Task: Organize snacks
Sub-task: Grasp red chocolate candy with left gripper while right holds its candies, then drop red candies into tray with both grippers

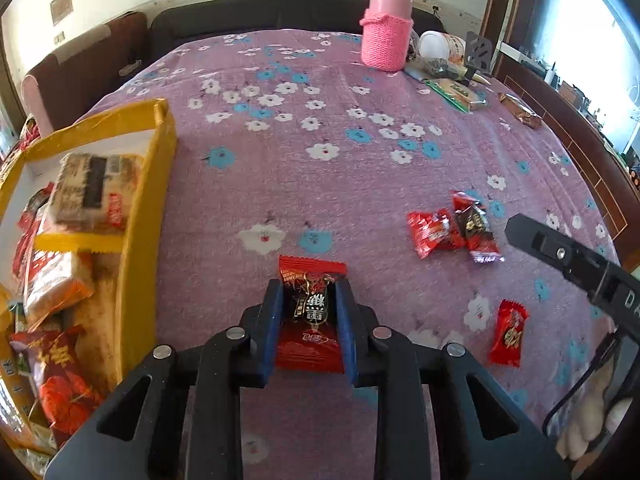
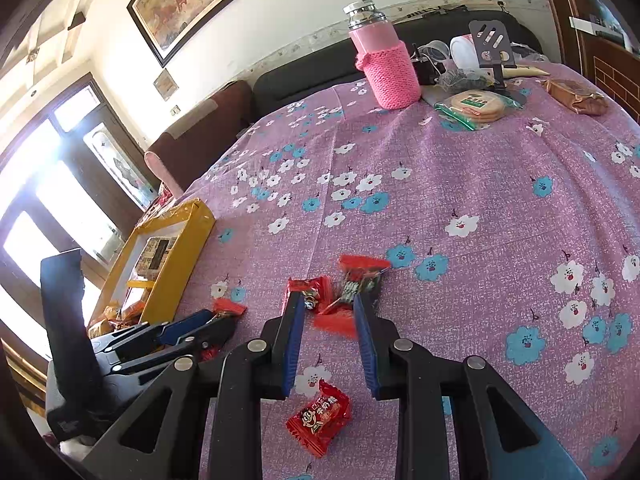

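Observation:
My left gripper (image 1: 307, 296) is shut on a red and black wrapped candy (image 1: 310, 312), held just above the purple flowered cloth, right of the yellow snack box (image 1: 148, 216). The left gripper also shows in the right wrist view (image 2: 216, 320). My right gripper (image 2: 329, 300) is open, its fingertips on either side of two candies (image 2: 344, 284) lying together; they also show in the left wrist view (image 1: 456, 228). Another red candy (image 2: 320, 416) lies below, between its fingers, and shows in the left wrist view (image 1: 509, 332).
The yellow box (image 2: 180, 256) holds several snack packs (image 1: 88, 192). At the far side stand a pink knit-covered bottle (image 1: 386, 36), a biscuit pack (image 2: 476, 106), a brown pack (image 2: 576, 96), a black stand (image 2: 492, 48) and a white cup (image 1: 440, 46). A dark sofa (image 1: 260, 12) lies behind.

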Demonstrator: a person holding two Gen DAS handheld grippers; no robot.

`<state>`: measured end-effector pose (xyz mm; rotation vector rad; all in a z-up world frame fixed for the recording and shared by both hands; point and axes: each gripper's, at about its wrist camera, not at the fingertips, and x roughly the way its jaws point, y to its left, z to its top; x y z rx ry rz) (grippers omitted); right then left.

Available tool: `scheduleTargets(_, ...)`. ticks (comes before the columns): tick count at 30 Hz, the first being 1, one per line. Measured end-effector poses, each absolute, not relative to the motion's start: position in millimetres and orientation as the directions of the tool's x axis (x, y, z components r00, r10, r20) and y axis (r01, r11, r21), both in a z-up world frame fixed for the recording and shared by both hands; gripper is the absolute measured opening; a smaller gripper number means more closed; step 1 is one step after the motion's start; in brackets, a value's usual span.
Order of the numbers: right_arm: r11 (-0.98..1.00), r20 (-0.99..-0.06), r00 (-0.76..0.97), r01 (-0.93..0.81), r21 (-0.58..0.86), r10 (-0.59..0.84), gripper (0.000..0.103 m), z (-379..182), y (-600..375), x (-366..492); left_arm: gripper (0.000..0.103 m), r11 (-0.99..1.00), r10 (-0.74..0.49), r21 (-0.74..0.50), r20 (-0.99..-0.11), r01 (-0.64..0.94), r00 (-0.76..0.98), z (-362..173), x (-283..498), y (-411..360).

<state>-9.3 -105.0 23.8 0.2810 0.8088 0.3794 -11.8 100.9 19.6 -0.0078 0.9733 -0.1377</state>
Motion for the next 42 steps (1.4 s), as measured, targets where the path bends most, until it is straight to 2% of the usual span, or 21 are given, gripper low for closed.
scheduleTargets(1,0.898,-0.647,0.63,-0.224,0.378,0.429,0.024,24.1,-103.5,-10.0,0.023,0.991,-0.126,-0.079,-0.822,0.109,0.555,19.6,-14.6,104.2)
scheduleTargets(3,0.904,-0.652,0.631,-0.23,0.36,0.42,0.015,24.5,-100.6,-10.8,0.023,0.99,-0.141,-0.1,-0.821,0.104,0.553,21.2,-18.9,108.3)
scheduleTargets(6,0.906,-0.641,0.646,-0.223,0.36,0.414,0.014,28.0,-105.4,-10.6,0.023,0.983,-0.183,-0.152,-0.811,0.102,0.556,26.4,-26.7,115.4)
scheduleTargets(8,0.895,-0.609,0.677,-0.181,0.407,0.413,0.019,31.5,-126.6,-7.5,0.023,0.978,-0.205,-0.184,-0.8,0.095,0.564,31.7,-33.0,119.1)
scheduleTargets(11,0.88,-0.607,0.681,-0.121,0.46,0.411,0.035,26.7,-150.2,-2.1,0.023,0.967,-0.243,-0.243,-0.787,0.077,0.567,36.0,-39.1,126.2)
scheduleTargets(13,0.859,-0.617,0.64,-0.137,0.494,0.457,0.035,20.0,-150.9,1.9,0.023,0.956,-0.272,-0.286,-0.781,0.066,0.562,36.6,-42.1,129.2)
scheduleTargets(15,0.852,-0.653,0.576,-0.16,0.499,0.491,0.035,12.9,-137.0,3.1,0.023,0.96,-0.263,-0.27,-0.782,0.073,0.565,38.2,-46.3,127.4)
scheduleTargets(19,0.881,-0.714,0.531,-0.153,0.448,0.456,0.038,7.4,-109.4,-20.4,0.023,0.958,-0.275,-0.27,-0.773,0.096,0.571,41.5,-56.1,130.8)
scheduleTargets(24,0.952,-0.768,0.564,-0.145,0.269,0.303,0.038,5.3,-81.0,-37.1,0.023,0.94,-0.32,-0.326,-0.741,0.1,0.591,47.2,-66.6,143.8)
scheduleTargets(25,0.958,-0.774,0.566,-0.134,0.253,0.284,0.037,5.3,-78.4,-37.0,0.023,0.937,-0.326,-0.335,-0.732,0.1,0.599,49.7,-69.9,147.1)
scheduleTargets(27,0.968,-0.784,0.567,-0.133,0.215,0.252,0.017,5.1,-72.9,-38.5,0.023,0.932,-0.331,-0.348,-0.715,0.098,0.616,54.8,-75.8,155.1)
scheduleTargets(31,0.969,-0.785,0.568,-0.149,0.195,0.245,0.016,4.4,-62.1,-45.0,0.023,0.924,-0.329,-0.373,-0.678,0.078,0.657,66.0,-84.8,180.4)
scheduleTargets(34,0.963,-0.77,0.578,-0.156,0.22,0.27,0.01,12.5,-56.3,-51.1,0.023,0.913,-0.326,-0.405,-0.65,0.05,0.686,71.3,-91.1,205.0)
scheduleTargets(42,0.932,-0.699,0.618,-0.257,0.254,0.361,0.009,60.0,-12.7,-61.9,0.023,0.89,-0.27,-0.454,-0.612,-0.051,0.743,70.7,-106.0,271.1)
